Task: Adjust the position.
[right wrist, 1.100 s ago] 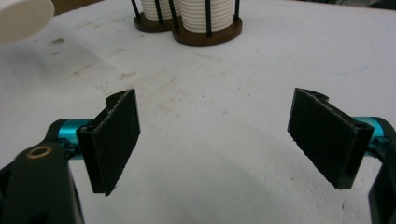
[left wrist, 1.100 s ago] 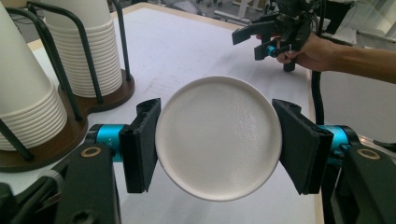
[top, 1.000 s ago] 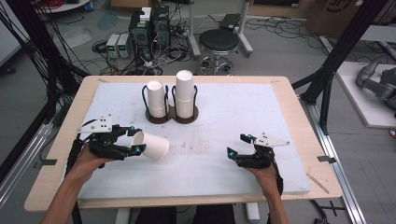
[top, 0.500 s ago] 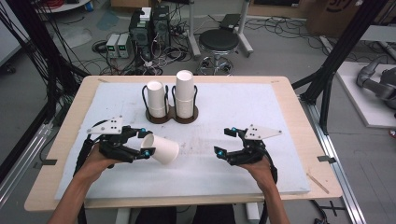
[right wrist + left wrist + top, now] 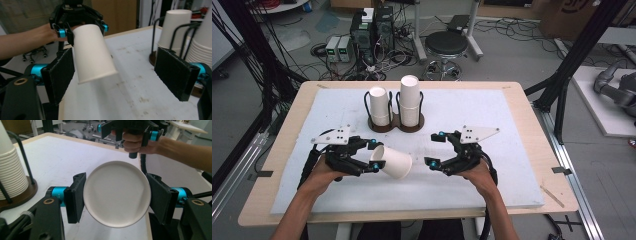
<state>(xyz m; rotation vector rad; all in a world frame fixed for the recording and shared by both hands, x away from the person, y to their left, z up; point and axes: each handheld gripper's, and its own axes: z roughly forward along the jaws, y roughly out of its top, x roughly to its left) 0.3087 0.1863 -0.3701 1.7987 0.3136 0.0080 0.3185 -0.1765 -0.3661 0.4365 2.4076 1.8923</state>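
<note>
A white paper cup [image 5: 396, 162] lies on its side just above the white mat, held by my left gripper [image 5: 374, 155]. In the left gripper view both jaws press the cup's [image 5: 117, 195] narrow base end, whose round bottom faces the camera. The cup's wide mouth points toward my right gripper [image 5: 432, 148], which stands open a short way from it. In the right gripper view the cup [image 5: 92, 52] hangs ahead of the wide-apart jaws, closer to the left one, with my left gripper [image 5: 77, 22] behind it.
A brown two-slot wire holder [image 5: 394, 124] stands at the back middle of the mat with a short cup stack [image 5: 379, 105] and a taller one [image 5: 409, 100]. The wooden table edge [image 5: 522, 100] frames the mat. Both forearms enter from the bottom.
My left gripper has carried the cup to the right, toward the middle. My right gripper has moved left toward the cup's mouth, so the gap between them has narrowed.
</note>
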